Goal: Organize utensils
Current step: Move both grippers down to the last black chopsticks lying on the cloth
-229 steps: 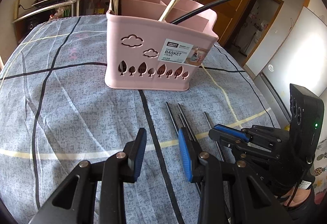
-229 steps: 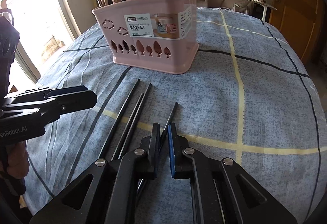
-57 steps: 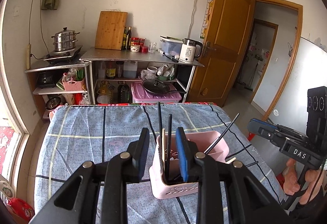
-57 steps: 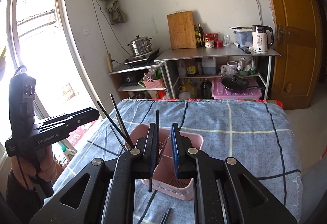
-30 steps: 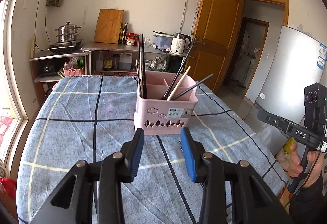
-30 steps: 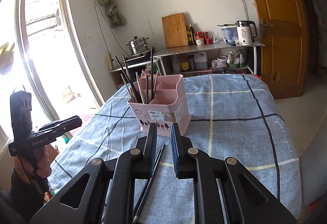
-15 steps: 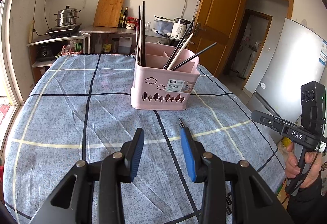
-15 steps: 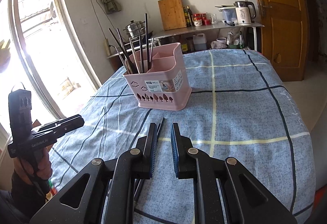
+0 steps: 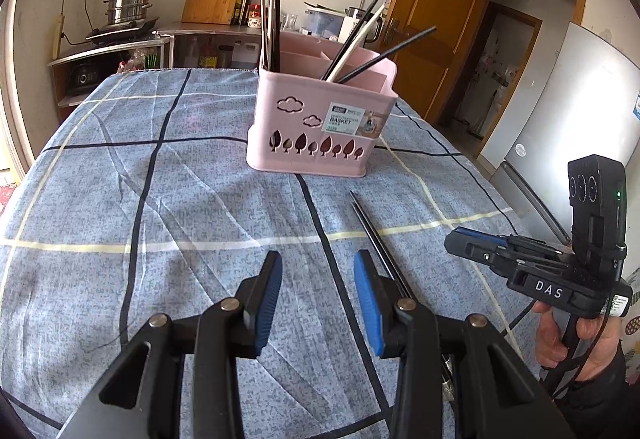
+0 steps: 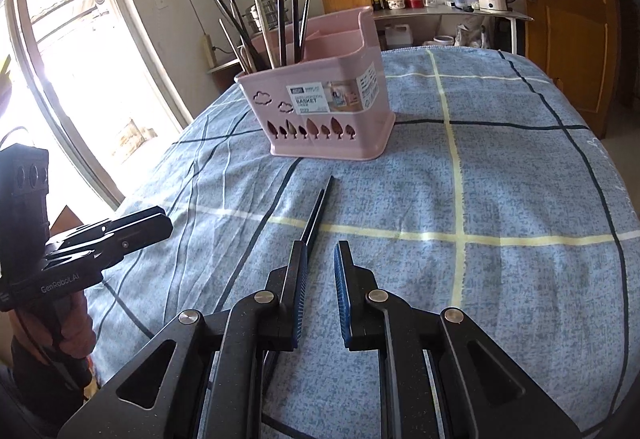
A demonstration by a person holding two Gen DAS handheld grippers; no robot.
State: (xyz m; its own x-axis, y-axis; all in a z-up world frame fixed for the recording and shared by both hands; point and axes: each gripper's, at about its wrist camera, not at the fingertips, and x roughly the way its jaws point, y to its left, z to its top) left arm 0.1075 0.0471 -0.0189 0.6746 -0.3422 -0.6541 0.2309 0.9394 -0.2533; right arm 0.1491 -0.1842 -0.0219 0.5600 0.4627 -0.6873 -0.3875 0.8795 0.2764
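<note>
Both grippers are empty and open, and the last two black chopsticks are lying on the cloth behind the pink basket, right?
Not quite. The two black chopsticks lie on the cloth in front of the pink basket, on the grippers' side, not behind it. The right wrist view shows this. The left gripper and right gripper are indeed open and empty.

Your left gripper [image 9: 318, 293] hovers low with its blue-padded jaws spread wide and nothing between them. Your right gripper [image 10: 320, 289] sits to its right, level, jaws parted by a narrow gap, also empty, your hand [image 9: 560, 335] wrapping its handle.
</note>
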